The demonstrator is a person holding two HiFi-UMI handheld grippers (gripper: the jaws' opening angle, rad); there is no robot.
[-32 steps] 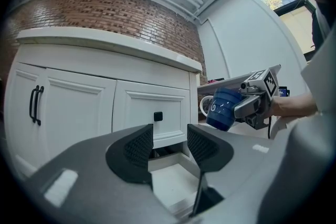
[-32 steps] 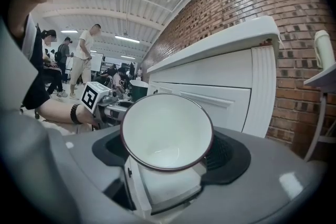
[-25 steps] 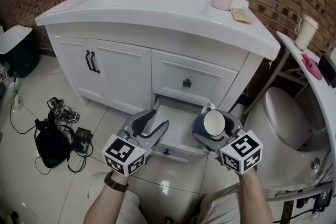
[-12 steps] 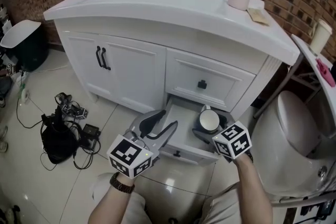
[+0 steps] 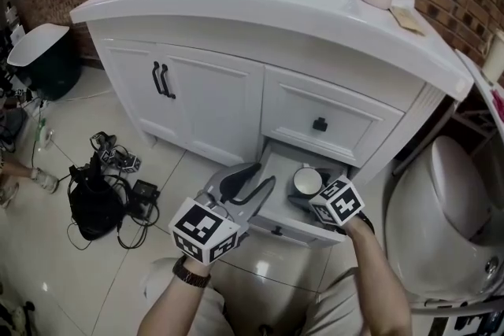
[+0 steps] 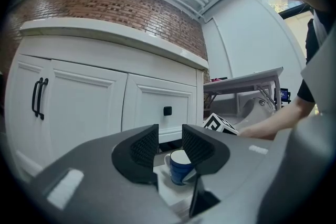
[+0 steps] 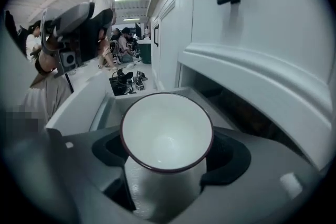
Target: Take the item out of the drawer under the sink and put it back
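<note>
Your right gripper (image 7: 168, 159) grips the blue mug (image 5: 307, 181) in wide-spread jaws, low inside the open lower drawer (image 5: 282, 230). Its base and handle are hidden. Your left gripper (image 6: 169, 145), jaws apart, holds nothing.

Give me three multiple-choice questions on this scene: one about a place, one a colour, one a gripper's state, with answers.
1. Where is the cup in the right gripper? A on the countertop; B at the open lower drawer; C on the floor.
2. The cup's outside is: A blue; B red; C green.
3. The left gripper is: A shut on the cup; B shut on the lower drawer; C open and empty.
Answers: B, the head view shows it at the pulled-out lower drawer; A, the left gripper view shows its blue wall; C, its jaws stand apart, the cup lying beyond them.
</note>
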